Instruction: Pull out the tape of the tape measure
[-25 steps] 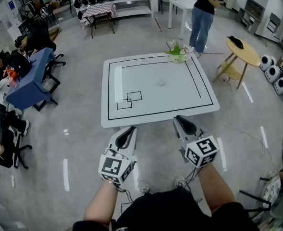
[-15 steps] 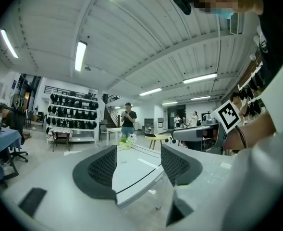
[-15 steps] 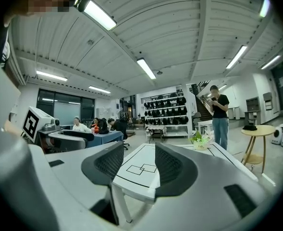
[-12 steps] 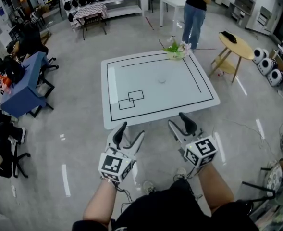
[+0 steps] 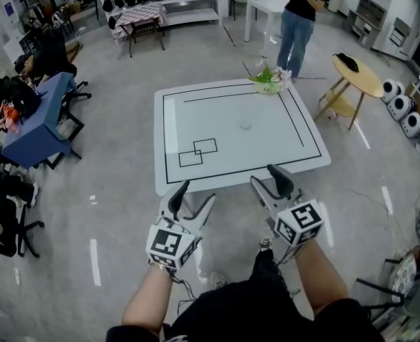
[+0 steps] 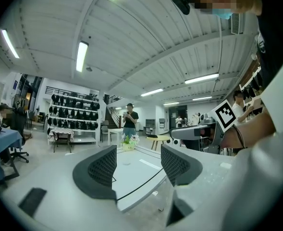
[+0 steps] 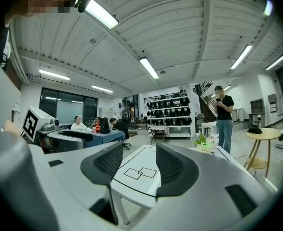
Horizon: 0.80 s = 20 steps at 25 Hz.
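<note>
Head view puts the small round pale tape measure [image 5: 245,125] midway across the white black-lined surface [image 5: 217,116], well ahead of both just-opened, empty claws, nearer the right claw [image 5: 268,178] than the left claw [image 5: 194,194].

Head down, others seemingly level, table [image 5: 267,137] shared

Counted one left gripper [image 5: 193,195] and one right gripper [image 5: 267,177], one white table [image 5: 224,116], one small round thing [image 5: 246,125], one flower pot [image 5: 267,81], one yellow table [image 5: 370,78], one blue table [image 5: 42,123], one standing person [image 5: 299,13].
</note>
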{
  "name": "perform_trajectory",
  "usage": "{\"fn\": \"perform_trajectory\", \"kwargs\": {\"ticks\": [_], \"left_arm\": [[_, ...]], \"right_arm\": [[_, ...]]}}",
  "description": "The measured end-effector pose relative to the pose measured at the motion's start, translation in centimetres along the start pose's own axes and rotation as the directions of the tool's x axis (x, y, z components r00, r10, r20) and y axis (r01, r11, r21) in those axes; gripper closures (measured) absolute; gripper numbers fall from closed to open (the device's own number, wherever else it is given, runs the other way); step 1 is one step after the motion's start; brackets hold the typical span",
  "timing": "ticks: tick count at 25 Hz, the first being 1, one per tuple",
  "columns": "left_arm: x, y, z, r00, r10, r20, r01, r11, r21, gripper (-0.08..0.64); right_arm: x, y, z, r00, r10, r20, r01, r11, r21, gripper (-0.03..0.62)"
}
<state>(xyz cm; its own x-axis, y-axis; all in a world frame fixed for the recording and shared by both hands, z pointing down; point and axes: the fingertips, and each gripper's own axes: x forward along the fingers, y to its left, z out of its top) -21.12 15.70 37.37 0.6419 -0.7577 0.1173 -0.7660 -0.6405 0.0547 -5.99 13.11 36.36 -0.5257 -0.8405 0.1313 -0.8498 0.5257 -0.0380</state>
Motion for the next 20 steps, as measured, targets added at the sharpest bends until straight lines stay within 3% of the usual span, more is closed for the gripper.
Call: {"fn": "perform_trajectory", "kwargs": {"ticks": [10, 20], "left_arm": [[9.6, 0.8, -0.4, 0.997, 0.077, 0.003, -0.077, 0.997, 0.010, 0.290], [22.1, 1.3, 0.0, 0.982, 0.180, -0.056, -0.182, 0.983, -0.026, 0.290]], "right_arm": [[5.2, -9.0, -1.7, 0.994, 0.110, -0.019, -0.110, 0.994, 0.022, 0.368], [11.6, -20.6, -2.3, 0.970, 0.241, -0.039, -0.241, 0.970, 0.023, 0.368]]}}
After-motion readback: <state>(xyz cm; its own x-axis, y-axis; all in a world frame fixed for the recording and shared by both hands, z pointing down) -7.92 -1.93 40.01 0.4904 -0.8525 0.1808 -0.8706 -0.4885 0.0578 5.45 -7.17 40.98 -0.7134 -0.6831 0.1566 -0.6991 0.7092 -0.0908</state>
